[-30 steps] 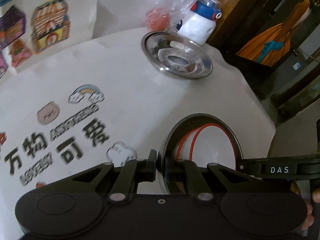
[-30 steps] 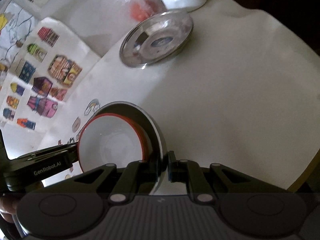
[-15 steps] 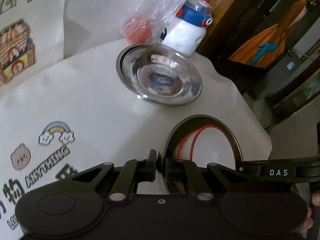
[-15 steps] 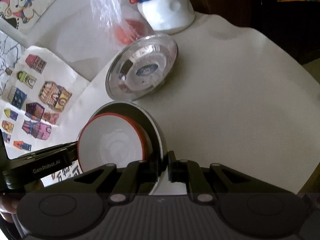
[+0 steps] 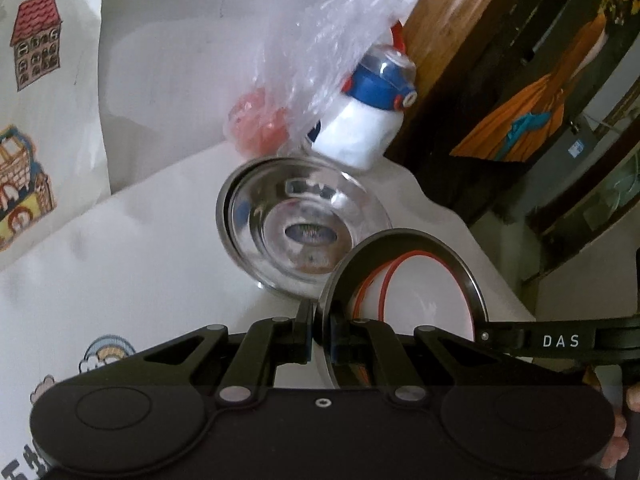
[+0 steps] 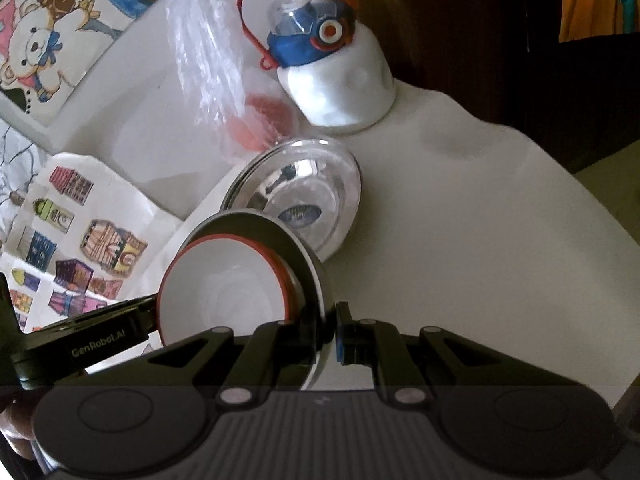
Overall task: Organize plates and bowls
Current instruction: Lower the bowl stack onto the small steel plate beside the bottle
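A dark-rimmed plate (image 5: 404,240) carries a white bowl with a red rim (image 5: 424,292). Both my grippers hold the plate by opposite edges. My left gripper (image 5: 322,340) is shut on its rim. My right gripper (image 6: 330,336) is shut on the same plate (image 6: 308,264), with the bowl (image 6: 224,288) sitting in it. The plate is held just above the table, overlapping the near edge of a shiny steel plate (image 5: 296,224) that rests on the white table; it also shows in the right wrist view (image 6: 304,204).
A white water bottle with a blue lid (image 5: 368,120) and a clear plastic bag with something red inside (image 5: 280,104) stand behind the steel plate against the wall. Cartoon stickers (image 6: 100,248) lie at the left. The table edge (image 6: 592,208) drops off at the right.
Both grippers have carried the plate and bowl toward the far steel plate, which is now much closer and partly overlapped. The grips have not changed.
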Available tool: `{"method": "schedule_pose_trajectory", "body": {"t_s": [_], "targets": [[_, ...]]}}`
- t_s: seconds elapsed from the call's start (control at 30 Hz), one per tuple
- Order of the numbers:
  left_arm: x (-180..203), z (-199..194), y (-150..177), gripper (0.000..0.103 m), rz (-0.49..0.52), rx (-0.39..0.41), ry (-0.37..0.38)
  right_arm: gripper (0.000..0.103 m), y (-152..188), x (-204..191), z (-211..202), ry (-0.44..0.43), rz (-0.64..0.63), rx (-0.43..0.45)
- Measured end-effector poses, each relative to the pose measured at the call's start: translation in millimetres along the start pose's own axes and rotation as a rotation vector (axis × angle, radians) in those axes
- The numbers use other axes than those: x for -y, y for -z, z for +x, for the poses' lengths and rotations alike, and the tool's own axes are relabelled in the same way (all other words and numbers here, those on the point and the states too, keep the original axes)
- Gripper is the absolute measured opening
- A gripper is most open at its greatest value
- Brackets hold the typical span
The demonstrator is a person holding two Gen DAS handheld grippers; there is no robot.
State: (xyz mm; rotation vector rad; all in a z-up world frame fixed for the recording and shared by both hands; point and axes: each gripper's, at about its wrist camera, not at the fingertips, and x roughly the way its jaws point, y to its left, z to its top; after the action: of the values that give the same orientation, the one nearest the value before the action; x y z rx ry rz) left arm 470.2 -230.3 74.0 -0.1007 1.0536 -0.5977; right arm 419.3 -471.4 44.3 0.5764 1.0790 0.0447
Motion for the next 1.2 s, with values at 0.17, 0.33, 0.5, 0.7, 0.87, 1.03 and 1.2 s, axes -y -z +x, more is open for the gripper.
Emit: {"method": "schedule_pose_trajectory", "body": {"t_s": [0.17, 0.33, 0.5, 0.7, 0.87, 1.03, 1.2], "targets": [[-5.4, 10.6, -14.9, 0.005, -0.029, 0.0, 0.004, 0.01, -18.1, 1.2, 10.6, 0.001, 0.013, 0.02], [-10.5, 23.9, -29.9, 0.005, -0.044, 0.017, -0.006, 0.01, -31.7, -0.7, 24.0, 0.015, 0.011, 0.03], [-17.7, 37.5, -41.4, 0.005, -0.055, 0.019, -0.01, 0.01, -41.0, -2.6, 35.3, 0.029, 0.005, 0.037], [-27.2, 50.4, -50.6, 0.005, -0.075, 0.023, -0.009, 0.01, -49.4, -3.9, 49.5, 0.039, 0.005, 0.039], [-35.6, 60.1, -56.9, 0.005, -0.103, 0.022, -0.014, 0.01, -56.4, -7.1, 59.7, 0.041, -0.003, 0.047], [-44.5, 66.9, -60.8, 0.005, -0.128, 0.028, -0.018, 0.01, -61.4, -8.3, 67.2, 0.04, -0.013, 0.059], [-50.9, 71.6, -63.3, 0.005, -0.141, 0.035, -0.024, 0.01, -64.8, -8.0, 76.8, 0.045, -0.022, 0.063]]}}
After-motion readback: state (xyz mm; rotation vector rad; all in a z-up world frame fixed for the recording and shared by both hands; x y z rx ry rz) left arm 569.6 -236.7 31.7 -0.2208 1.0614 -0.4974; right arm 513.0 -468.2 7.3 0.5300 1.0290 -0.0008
